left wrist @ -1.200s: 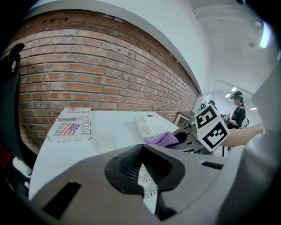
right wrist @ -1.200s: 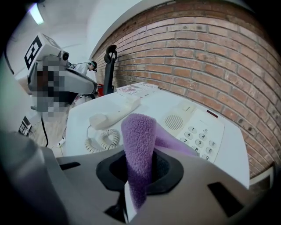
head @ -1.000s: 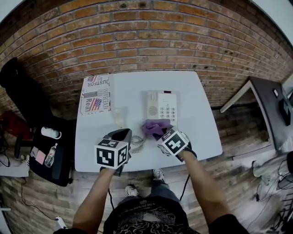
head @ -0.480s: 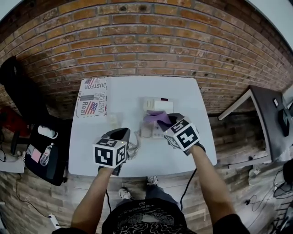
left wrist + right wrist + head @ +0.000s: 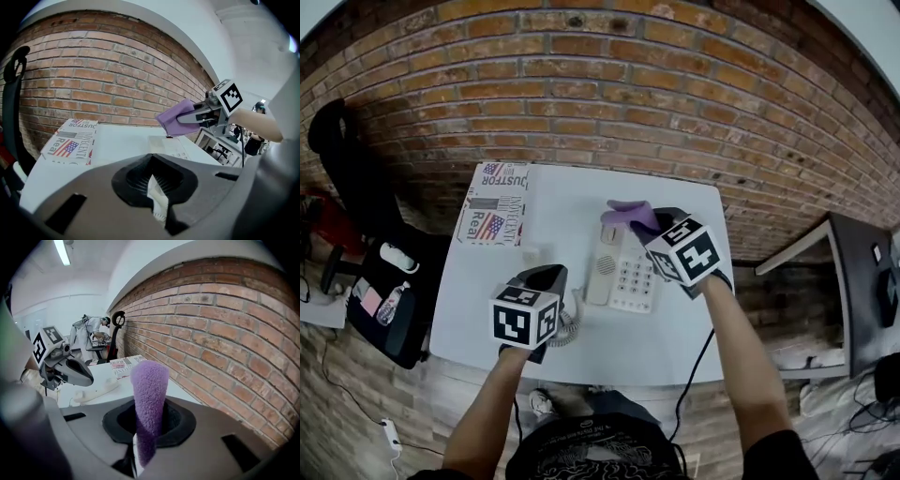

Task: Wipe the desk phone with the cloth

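On table (image 5: 567,202) before brick wall (image 5: 581,84): box (image 5: 495,202) at far-left corner, desk phone (image 5: 626,269) right of centre, cord (image 5: 568,328) at its near-left, left gripper (image 5: 549,273) just left of phone, right gripper (image 5: 654,223) above phone's far end, cloth (image 5: 627,217) in its jaws.

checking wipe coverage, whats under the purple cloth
The far end of the desk phone lies under the cloth, gripped by the right tool. Keypad and handset show bare; the phone's top edge is hidden by it.
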`<state>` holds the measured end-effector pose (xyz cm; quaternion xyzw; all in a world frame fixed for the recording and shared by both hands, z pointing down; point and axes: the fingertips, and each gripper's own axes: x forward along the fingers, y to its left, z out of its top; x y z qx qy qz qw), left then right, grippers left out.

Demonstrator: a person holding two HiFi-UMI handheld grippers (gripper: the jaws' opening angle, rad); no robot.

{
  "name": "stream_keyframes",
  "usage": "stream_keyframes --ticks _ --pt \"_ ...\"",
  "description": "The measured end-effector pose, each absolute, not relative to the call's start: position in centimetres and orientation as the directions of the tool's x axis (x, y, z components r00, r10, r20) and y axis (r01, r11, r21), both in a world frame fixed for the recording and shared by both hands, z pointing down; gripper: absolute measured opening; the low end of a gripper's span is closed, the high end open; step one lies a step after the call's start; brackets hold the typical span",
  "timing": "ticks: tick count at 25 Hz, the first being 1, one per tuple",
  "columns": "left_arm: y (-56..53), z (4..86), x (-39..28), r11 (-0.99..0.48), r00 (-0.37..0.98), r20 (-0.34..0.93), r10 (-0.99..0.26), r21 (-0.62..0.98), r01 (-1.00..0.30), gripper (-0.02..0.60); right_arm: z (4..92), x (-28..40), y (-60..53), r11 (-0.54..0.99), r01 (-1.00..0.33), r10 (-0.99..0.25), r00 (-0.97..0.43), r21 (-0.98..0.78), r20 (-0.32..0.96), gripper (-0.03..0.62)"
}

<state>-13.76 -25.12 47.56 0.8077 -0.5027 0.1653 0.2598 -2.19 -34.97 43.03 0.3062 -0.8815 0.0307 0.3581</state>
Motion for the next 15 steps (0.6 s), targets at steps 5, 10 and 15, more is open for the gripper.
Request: stream_keyframes --ticks 5,10,15 --pt "-26.1 48.2 -14.0 -0.325 0.404 0.548 -0.732 0.24 -0.915 0.006 44.1 -4.1 -38.7 0.849 -0.503 -0.47 -0.578 0.162 0.667 0.046" --pt "-26.7 48.7 -14.8 -0.271 0.355 0.563 -0.746 0.23 -0.935 0.006 46.5 -6.2 -41.7 0.888 -0.422 -0.418 -0.569 0.184 0.708 0.046" --pt "-26.7 49.7 -15.4 -0.22 0.314 0.583 -0.749 0.227 -0.949 0.006 49.5 -8.7 -42.5 0.926 -0.367 -0.311 -0.608 0.088 0.73 0.046"
